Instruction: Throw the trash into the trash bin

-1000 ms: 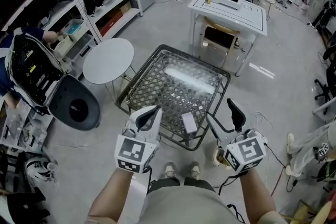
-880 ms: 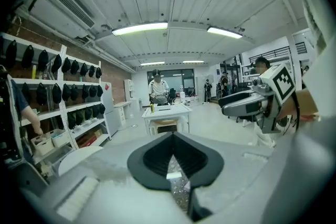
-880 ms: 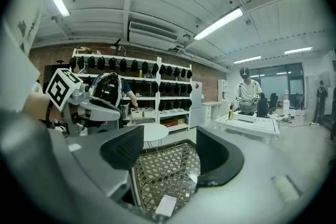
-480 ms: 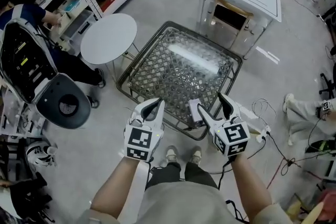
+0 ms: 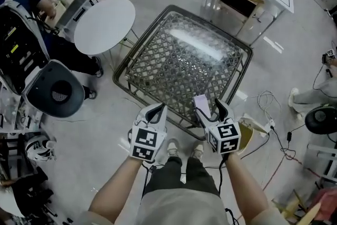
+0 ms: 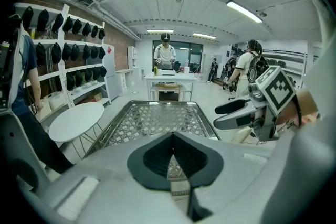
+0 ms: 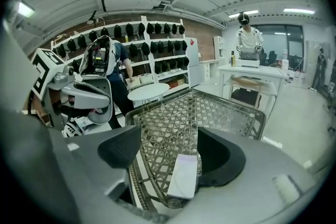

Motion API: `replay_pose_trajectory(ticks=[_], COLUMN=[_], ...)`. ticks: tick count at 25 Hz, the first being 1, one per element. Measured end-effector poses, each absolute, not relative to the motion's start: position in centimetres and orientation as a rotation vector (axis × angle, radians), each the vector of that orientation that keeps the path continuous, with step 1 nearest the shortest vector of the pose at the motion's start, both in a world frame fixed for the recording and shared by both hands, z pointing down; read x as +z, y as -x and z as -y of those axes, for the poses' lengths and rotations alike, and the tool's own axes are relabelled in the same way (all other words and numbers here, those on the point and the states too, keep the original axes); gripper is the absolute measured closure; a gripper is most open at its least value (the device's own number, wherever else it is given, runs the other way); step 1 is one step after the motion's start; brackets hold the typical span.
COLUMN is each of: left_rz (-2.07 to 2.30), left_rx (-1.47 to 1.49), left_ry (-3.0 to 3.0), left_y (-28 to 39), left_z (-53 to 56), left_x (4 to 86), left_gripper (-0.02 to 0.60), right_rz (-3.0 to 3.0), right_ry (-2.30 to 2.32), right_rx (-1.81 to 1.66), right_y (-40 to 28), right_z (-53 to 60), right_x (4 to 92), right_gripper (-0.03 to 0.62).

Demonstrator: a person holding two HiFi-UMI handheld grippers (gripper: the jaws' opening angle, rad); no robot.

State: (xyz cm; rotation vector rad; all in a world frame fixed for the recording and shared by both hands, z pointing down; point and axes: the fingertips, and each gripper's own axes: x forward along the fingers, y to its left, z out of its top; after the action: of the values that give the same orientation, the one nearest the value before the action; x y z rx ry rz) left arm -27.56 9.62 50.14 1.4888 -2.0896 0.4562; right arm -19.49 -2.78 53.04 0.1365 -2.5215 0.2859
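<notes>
Hovers right gripper (image 7: 167, 149) wide-spread, jaws just opened further, straddling the white packet (image 7: 184, 178) without pinching it. Holds left gripper (image 6: 170, 162) shut, empty. Leaves grabbing, carrying and binning undone.

Ahead of my left claw (image 5: 156, 111) and right claw (image 5: 211, 111) the lattice table (image 5: 179, 66) blocks the way. The right claw's jaws, just opening, have the white packet (image 5: 200, 102) between them. Left of the left claw the floor (image 5: 105, 129) is open; a bin (image 5: 247, 133) crowds the right claw's right side.
</notes>
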Motion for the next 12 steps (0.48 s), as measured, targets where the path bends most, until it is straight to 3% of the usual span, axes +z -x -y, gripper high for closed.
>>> replay_pose_trajectory(ticks=[12], left_rz=[1.965], left_rx=[0.479], left_ry=[-1.431], left_y=[28.0], left_z=[-9.0], left_x=[59.4], left_gripper=[0.578], right_rz=[2.312], right_ry=[-0.215], right_rx=[0.327], right_y=[19.3], right_z=[3.8], right_x=[65.2], right_gripper=[0.224])
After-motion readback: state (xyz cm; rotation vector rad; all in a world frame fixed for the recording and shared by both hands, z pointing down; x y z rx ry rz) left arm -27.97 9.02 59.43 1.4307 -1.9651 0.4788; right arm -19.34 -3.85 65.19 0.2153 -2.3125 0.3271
